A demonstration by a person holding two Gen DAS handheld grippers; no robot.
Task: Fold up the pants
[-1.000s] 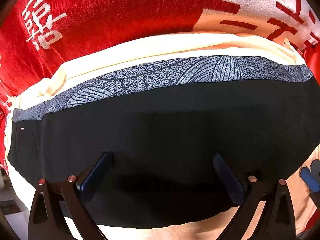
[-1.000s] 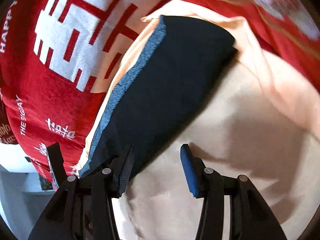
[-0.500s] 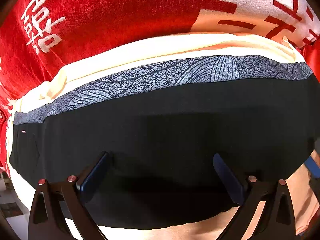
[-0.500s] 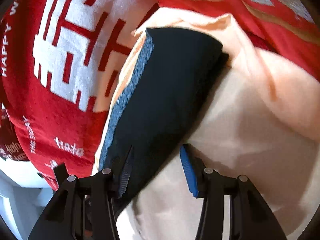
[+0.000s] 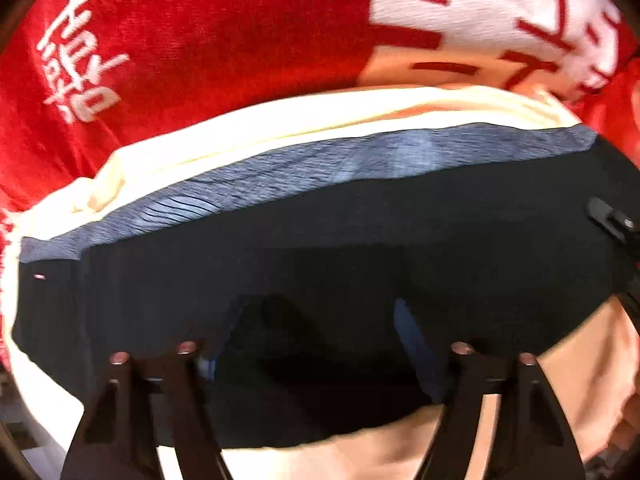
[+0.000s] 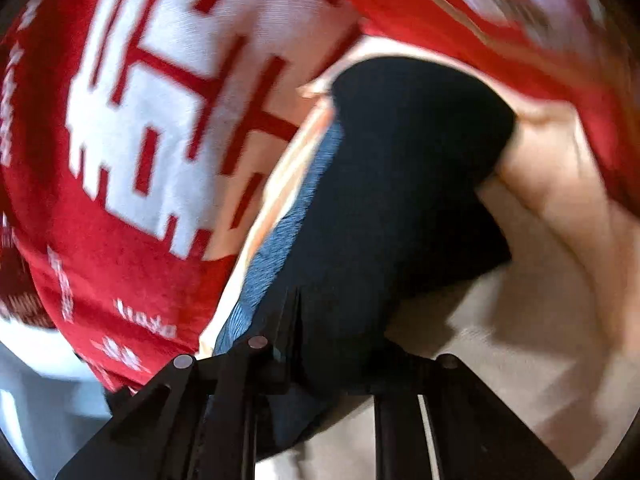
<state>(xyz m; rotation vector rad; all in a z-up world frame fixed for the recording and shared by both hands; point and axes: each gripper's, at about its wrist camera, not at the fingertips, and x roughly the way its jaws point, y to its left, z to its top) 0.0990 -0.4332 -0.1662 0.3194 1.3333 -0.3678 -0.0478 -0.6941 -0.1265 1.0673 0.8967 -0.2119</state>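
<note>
Folded black pants (image 5: pixel 320 248) with a grey patterned waistband (image 5: pixel 304 172) lie on a cream cloth (image 5: pixel 248 128). My left gripper (image 5: pixel 316 340) sits over their near edge. Its blue-padded fingers (image 5: pixel 412 344) have narrowed, and black fabric bunches between them. In the right wrist view the pants (image 6: pixel 400 184) run away from the camera, waistband (image 6: pixel 292 236) on the left. My right gripper (image 6: pixel 332 352) has its jaws drawn together around the near end of the pants. Its pads are hidden in the dark cloth.
A red blanket with white characters (image 5: pixel 192 40) lies under the cream cloth and fills the far side, and it also shows in the right wrist view (image 6: pixel 160 128). The cream cloth (image 6: pixel 540 280) spreads to the right. The right gripper's black tip (image 5: pixel 608 216) shows at the left view's right edge.
Both grippers have pushed forward onto the pants and closed in. The left fingers narrowed and the fabric bunched between them. The right jaws came together on the near end.
</note>
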